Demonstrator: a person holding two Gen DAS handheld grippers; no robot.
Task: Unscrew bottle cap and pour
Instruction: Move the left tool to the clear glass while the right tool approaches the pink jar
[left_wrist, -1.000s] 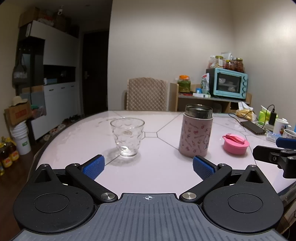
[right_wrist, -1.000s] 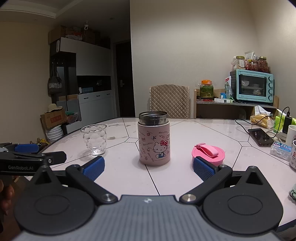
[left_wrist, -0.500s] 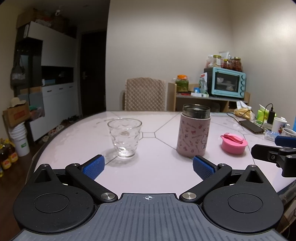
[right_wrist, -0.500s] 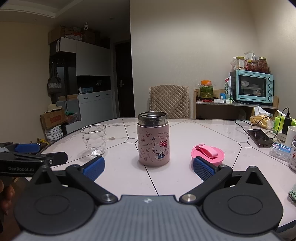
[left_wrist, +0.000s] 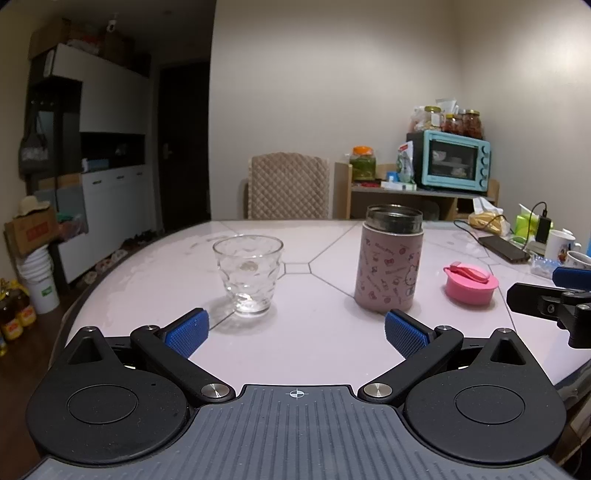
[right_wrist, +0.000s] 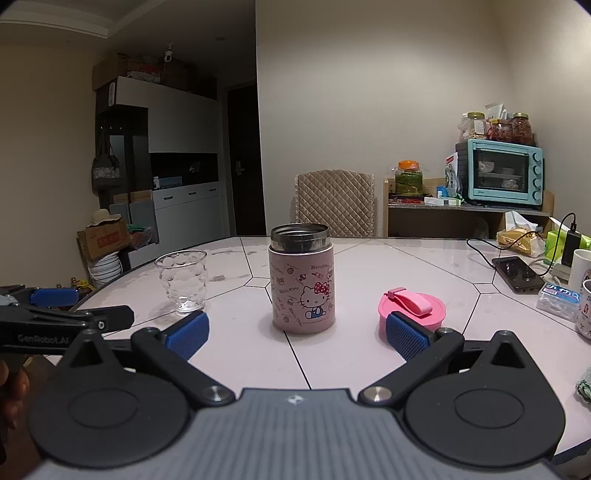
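Note:
A pink cartoon-print bottle (left_wrist: 388, 269) (right_wrist: 303, 291) stands upright on the pale table with its steel mouth uncovered. Its pink cap (left_wrist: 471, 282) (right_wrist: 412, 308) lies on the table to the bottle's right. A clear glass (left_wrist: 248, 275) (right_wrist: 181, 280) stands to the bottle's left. My left gripper (left_wrist: 295, 332) is open near the table's front edge, short of the glass and bottle, holding nothing. My right gripper (right_wrist: 295, 334) is open too, aimed at the bottle, with its right pad in front of the cap.
A phone (right_wrist: 517, 273) on a cable, white mugs (right_wrist: 581, 267) and a small packet (right_wrist: 559, 301) crowd the table's right side. A padded chair (right_wrist: 334, 203) stands behind the table. A teal oven (right_wrist: 502, 173) sits on a shelf at the back right.
Both grippers stay open and have barely shifted; the left wrist view has turned slightly, so the glass and bottle sit a little further left. Nothing on the table moved.

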